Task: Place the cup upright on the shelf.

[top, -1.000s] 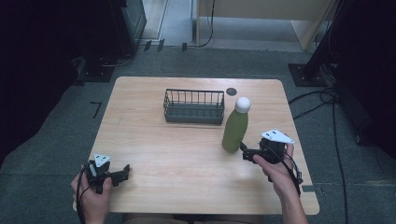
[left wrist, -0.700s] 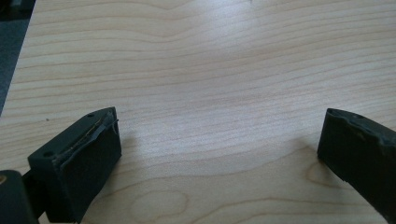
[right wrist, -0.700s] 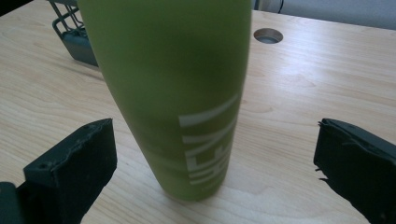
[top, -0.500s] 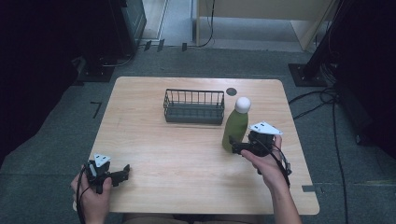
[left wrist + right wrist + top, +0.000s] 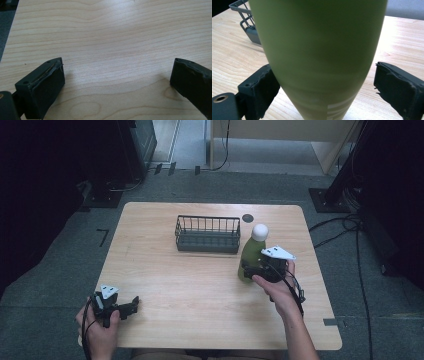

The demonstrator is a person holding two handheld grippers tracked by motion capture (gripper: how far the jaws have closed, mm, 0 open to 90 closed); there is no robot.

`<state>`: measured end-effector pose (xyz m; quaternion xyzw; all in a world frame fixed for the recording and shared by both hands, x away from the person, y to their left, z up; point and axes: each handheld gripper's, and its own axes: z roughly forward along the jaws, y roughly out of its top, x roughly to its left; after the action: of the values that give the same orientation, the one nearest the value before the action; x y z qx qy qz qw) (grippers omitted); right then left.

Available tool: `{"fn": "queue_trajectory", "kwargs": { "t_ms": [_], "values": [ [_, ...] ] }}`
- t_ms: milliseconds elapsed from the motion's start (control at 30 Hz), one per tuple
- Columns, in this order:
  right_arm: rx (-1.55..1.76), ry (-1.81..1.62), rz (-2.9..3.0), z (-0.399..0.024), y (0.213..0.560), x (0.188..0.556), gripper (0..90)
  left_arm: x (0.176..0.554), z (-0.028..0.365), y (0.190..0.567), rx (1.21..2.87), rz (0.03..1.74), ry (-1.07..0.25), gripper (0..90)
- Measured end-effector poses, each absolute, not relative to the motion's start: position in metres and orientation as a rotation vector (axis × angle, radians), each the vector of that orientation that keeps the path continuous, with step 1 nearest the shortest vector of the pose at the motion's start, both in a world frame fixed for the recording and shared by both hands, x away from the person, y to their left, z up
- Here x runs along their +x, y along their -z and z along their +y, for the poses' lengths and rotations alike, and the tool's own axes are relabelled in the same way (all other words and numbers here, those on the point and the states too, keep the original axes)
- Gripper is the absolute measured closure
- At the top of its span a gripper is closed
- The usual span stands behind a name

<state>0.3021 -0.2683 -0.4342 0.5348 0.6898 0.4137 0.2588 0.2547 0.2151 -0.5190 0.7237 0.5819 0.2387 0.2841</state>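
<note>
Green bottle (image 5: 250, 256) now between the right gripper's (image 5: 248, 268) parted jaws; left gripper (image 5: 131, 305) likewise parted, unmoved.

Right gripper (image 5: 250, 268) meets the upright green bottle (image 5: 251, 254) beside a wire basket (image 5: 207, 234).

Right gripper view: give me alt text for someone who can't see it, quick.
A green bottle stands upright between the right gripper's two black jaws, which are open; a gap shows beside the right-hand jaw. It stands on a light wooden table, with a corner of a dark wire basket at the upper left.
</note>
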Motion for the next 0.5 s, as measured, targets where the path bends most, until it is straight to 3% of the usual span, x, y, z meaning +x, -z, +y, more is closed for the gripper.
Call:
{"fn": "queue_trajectory", "kwargs": {
  "t_ms": [500],
  "values": [
    [1.429, -1.138, 1.855, -0.262, 0.4389, 0.3085, 15.7, 0.2547, 0.2151, 0.519, 1.936, 1.557, -0.639, 0.0]
  ]
}}
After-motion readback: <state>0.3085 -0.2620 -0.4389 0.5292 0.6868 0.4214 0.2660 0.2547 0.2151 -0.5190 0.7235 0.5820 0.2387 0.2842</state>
